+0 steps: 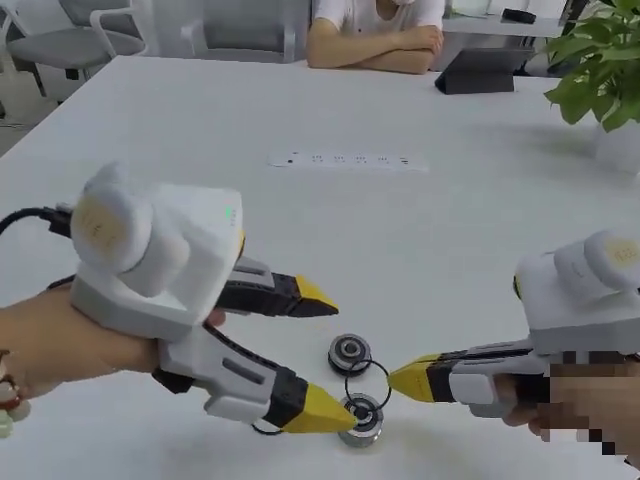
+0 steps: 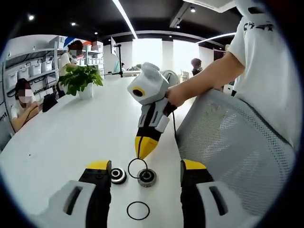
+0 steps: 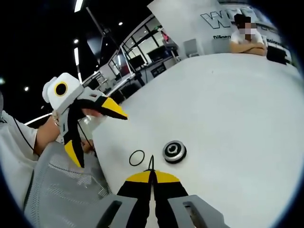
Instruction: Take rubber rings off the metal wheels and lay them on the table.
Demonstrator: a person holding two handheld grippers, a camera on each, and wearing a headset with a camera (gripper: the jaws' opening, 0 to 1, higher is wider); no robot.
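Nearest the headset, on the white bench [image 1: 200, 150], a loose thin black rubber ring [image 2: 138, 210] lies flat. In the head view it is partly hidden under the lower jaw of the left tool [image 1: 320, 357]. That white tool with yellow-tipped black jaws is released, its jaws spread wide, and the lower tip is just beside a small silver metal wheel with a dark hub [image 1: 362, 415]. The right tool [image 1: 400, 381] reaches in from the right, clenched on a second black rubber ring [image 2: 137, 168]. This ring stands on edge over the near wheel's rim, and whether it touches the wheel cannot be told. Just behind, apart from the first, sits a matching wheel [image 1: 350, 352], between the left tool's two jaws. Farther along the bench lies a long white power strip [image 1: 348, 160]. At the far edge are a person with folded arms [image 1: 375, 45], a dark tablet stand [image 1: 480, 72] and, to the right, a green leafy plant [image 1: 600, 70].
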